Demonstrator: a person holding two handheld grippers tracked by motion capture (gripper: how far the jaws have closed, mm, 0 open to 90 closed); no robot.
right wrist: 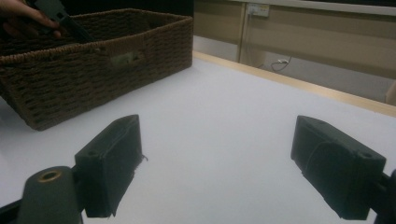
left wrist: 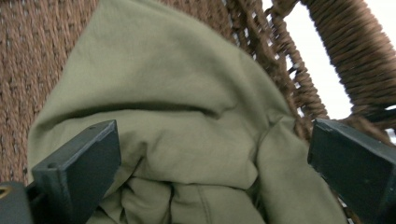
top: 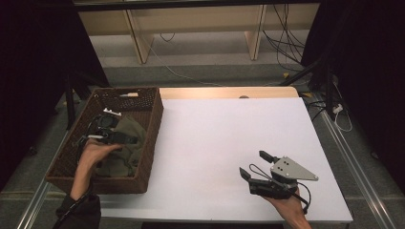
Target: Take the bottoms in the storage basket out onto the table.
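Left gripper [left wrist: 210,172], jaws apart, sits inside the wicker basket [top: 148,143] with the olive cloth [left wrist: 187,121] directly ahead between them, apparently not yet pinched; right gripper [top: 255,167], jaws apart and empty, rests well apart over the table [top: 215,138].

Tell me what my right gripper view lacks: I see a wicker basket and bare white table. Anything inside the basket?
Observer: Yes, an olive green cloth lies bunched inside the basket.
Operator: Is the left claw on it?
Observer: The left claw is open, jaws either side of the cloth folds, not closed on them.
Operator: And my own claw?
Observer: From the high view, the right claw sits open above the table's near right part, holding nothing.
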